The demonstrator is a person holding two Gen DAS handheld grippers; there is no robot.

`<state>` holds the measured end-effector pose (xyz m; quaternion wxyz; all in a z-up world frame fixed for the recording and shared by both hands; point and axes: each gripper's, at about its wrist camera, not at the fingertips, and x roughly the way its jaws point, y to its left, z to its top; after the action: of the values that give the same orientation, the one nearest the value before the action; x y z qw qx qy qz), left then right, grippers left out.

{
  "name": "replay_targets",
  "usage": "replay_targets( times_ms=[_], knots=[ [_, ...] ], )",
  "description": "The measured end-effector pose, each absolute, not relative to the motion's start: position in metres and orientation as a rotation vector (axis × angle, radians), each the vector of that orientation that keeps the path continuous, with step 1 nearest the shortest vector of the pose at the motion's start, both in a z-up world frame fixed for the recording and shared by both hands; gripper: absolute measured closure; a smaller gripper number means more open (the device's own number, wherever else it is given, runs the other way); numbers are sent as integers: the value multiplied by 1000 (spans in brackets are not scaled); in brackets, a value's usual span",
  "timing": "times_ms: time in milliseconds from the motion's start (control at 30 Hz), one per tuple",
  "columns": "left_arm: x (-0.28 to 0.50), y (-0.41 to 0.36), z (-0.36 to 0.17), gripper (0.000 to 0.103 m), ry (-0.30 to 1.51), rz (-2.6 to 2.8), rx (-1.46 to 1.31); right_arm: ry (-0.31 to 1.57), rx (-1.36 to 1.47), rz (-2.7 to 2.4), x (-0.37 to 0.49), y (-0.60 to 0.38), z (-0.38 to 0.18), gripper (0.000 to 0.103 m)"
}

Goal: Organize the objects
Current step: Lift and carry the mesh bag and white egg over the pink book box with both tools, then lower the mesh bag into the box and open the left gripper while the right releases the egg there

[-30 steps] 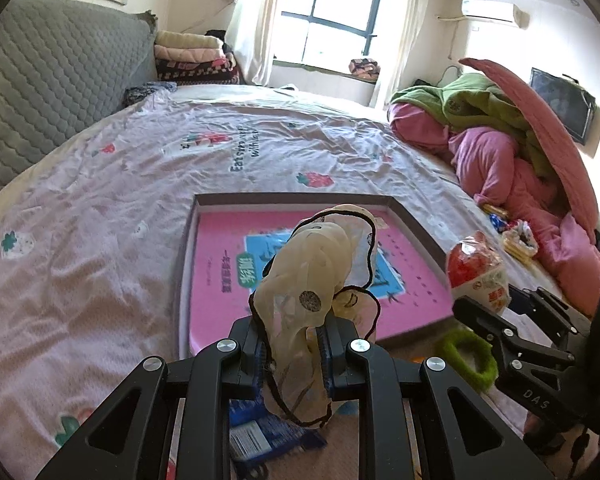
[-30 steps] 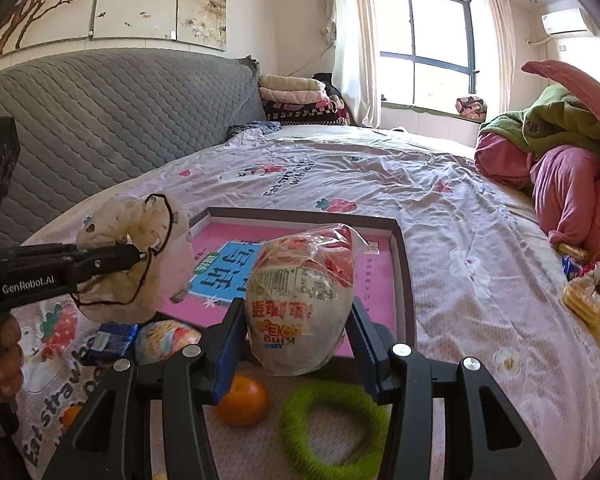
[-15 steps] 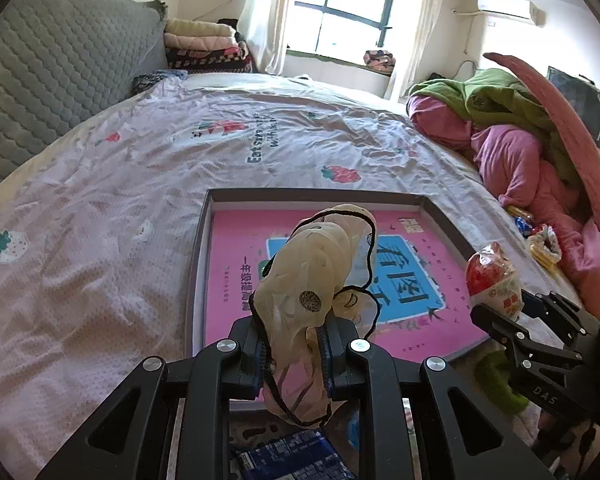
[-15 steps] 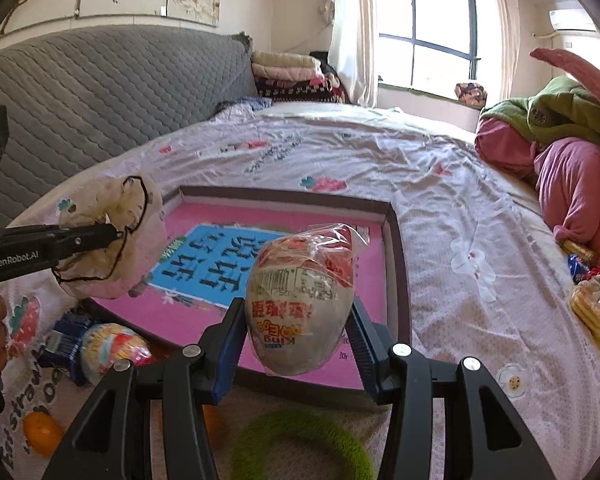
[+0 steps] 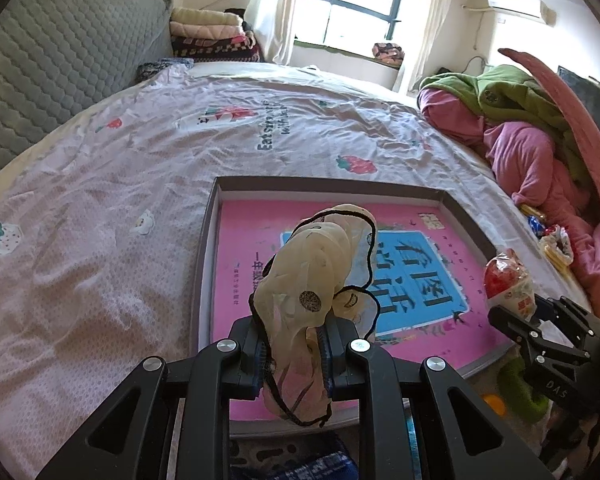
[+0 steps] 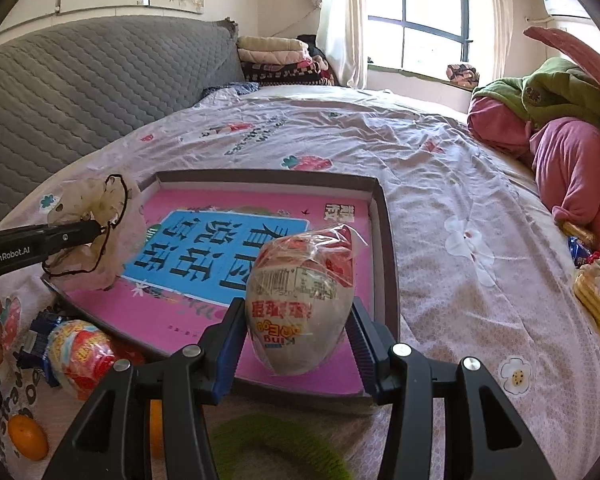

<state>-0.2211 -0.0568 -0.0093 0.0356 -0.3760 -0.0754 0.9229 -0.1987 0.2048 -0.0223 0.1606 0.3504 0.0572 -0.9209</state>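
A shallow tray [image 5: 284, 182] with a pink base lies on the bed; it also shows in the right wrist view [image 6: 384, 216]. My left gripper [image 5: 294, 354] is shut on a cream fabric scrunchie [image 5: 320, 276] with black trim, held over the tray's near edge. In the right wrist view that scrunchie [image 6: 96, 236] hangs at the tray's left edge. My right gripper [image 6: 300, 340] is shut on a wrapped egg-shaped snack [image 6: 300, 300], above the tray's near right part. The snack [image 5: 508, 280] shows at the right of the left wrist view.
A green fuzzy ring [image 6: 276, 444], two oranges [image 6: 26, 442], a second wrapped egg [image 6: 80, 354] and a blue packet [image 6: 40, 328] lie before the tray. Pink and green bedding [image 6: 568, 140] is heaped right. A grey headboard [image 6: 80, 80] stands left.
Both grippers moved forward over the bed with their loads. The tray is nearer in both views and the loose items have dropped toward the bottom edge.
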Motion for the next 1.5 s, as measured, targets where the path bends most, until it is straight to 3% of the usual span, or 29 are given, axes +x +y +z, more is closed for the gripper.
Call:
replay_targets(
  times_ms=[533, 667, 800, 1067, 1500],
  knots=[
    [-232, -60, -19, 77, -249, 2826, -1208, 158, 1034, -2638, -204, 206, -26, 53],
    [-231, -59, -19, 63, -241, 2820, -1219, 150, 1045, -2640, -204, 207, -26, 53],
    [-231, -57, -19, 59, -233, 2814, -1223, 143, 1049, -2638, -204, 208, -25, 53],
    [-231, -58, -18, 42, -252, 2816, -1240, 137, 1039, -2646, -203, 210, -24, 53],
    [-223, -59, 3, 39, -307, 2812, -1187, 147, 1009, -2649, -195, 212, -16, 52]
  ],
)
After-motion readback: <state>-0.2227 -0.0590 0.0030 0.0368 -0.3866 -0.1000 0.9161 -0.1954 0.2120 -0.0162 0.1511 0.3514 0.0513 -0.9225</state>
